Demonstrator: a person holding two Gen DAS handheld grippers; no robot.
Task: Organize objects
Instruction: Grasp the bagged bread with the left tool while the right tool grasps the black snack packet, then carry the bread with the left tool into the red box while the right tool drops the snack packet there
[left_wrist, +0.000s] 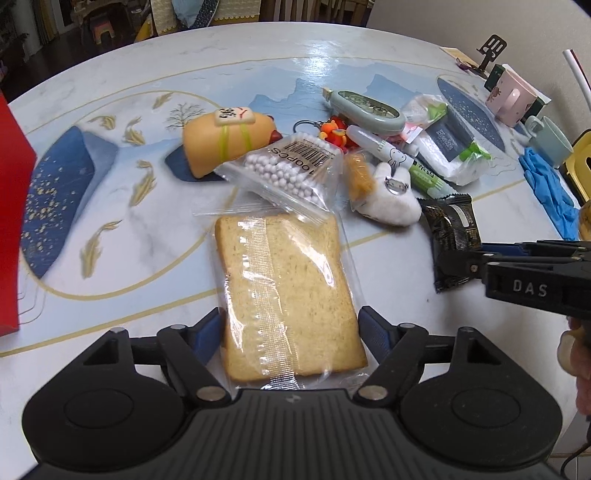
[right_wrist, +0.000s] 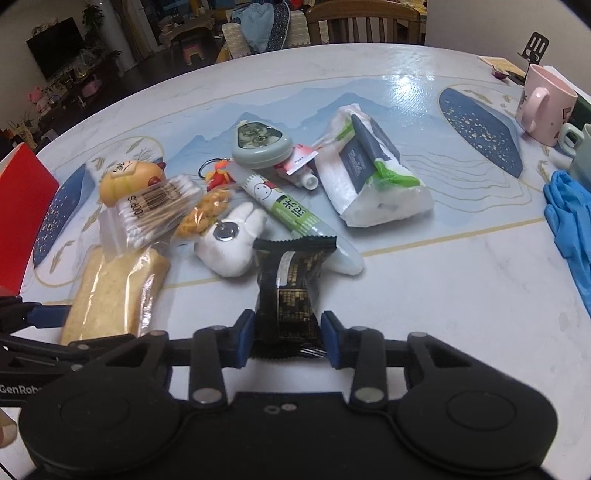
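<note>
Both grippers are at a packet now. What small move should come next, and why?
Probably lift the bread packet a little with the left gripper: its fingers sit on both sides, but the cotton swab bag overlaps the far end. The right gripper flanks the black snack packet.

**Both grippers low over the table, each closed around a packet**

Left gripper (left_wrist: 291, 328): held level and pointing forward, its two blue-padded fingers (left_wrist: 207, 332) spread wide and pressing the two long edges of the wrapped bread slice (left_wrist: 288, 295) between them. Right gripper (right_wrist: 288, 338): alongside at the same height, its blue pads (right_wrist: 245, 339) drawn closer together and bearing on both sides of the black snack packet (right_wrist: 291, 295). In the left wrist view the right gripper enters from the right edge, fingers pointing left, with part of the person's hand (left_wrist: 576, 354) visible behind its body.
</note>
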